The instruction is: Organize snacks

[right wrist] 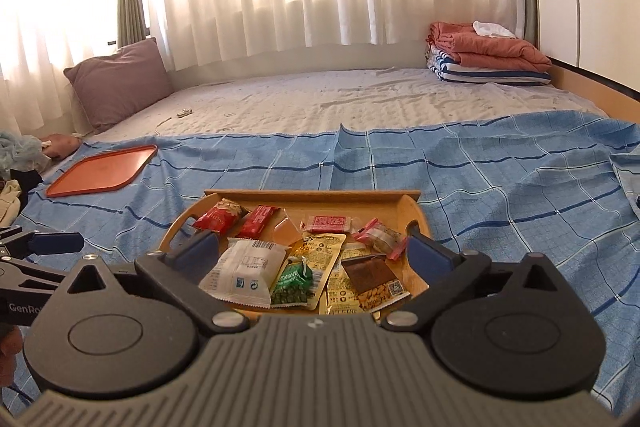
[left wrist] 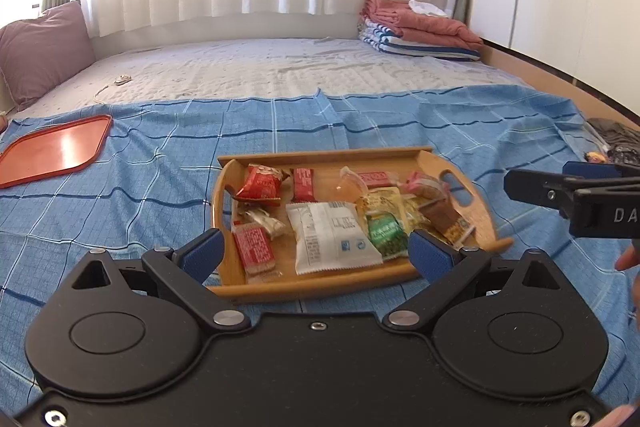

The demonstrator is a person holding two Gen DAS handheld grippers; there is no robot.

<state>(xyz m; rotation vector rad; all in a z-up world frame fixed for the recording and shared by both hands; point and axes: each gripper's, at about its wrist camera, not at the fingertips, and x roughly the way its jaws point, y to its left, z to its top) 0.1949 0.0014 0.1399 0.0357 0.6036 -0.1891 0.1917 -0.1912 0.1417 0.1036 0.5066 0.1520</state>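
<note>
Both tools are hovering low in the frame, and nothing is being gripped yet. The left hand-held gripper point(left wrist: 316, 253) is sitting with its blue pads spread wide, empty, framing the near edge of the wooden tray point(left wrist: 430, 157) at centre. The right hand-held gripper point(right wrist: 312, 253) is doing the same in its own view, jaws gaping, empty, looking straight down over the pile.

The snacks are lying jumbled inside that tray on the blue checked cloth point(left wrist: 120, 195): a white packet point(left wrist: 332, 239) at the front, a green packet point(left wrist: 386, 235) just beside it and overlapping the yellow pouches point(right wrist: 324, 251), and red wrappers point(left wrist: 260, 183) toward the back left.

My read: the first pick is being lined up. The white packet looks the easiest, since it is lying on top and nearest. Coming down over one crimped end, rather than across the puffed middle, should be giving the pads something flat to bite; the foil will likely be slipping otherwise. Lifting slowly should be keeping the green packet from dragging along.

Farther off, at the left of the frame, an orange tray point(left wrist: 60, 151) is waiting bare, well apart from the wooden one, a likely destination. Beyond, the pillow point(right wrist: 120, 83) and folded blankets point(right wrist: 488, 55) are resting against the curtains.
</note>
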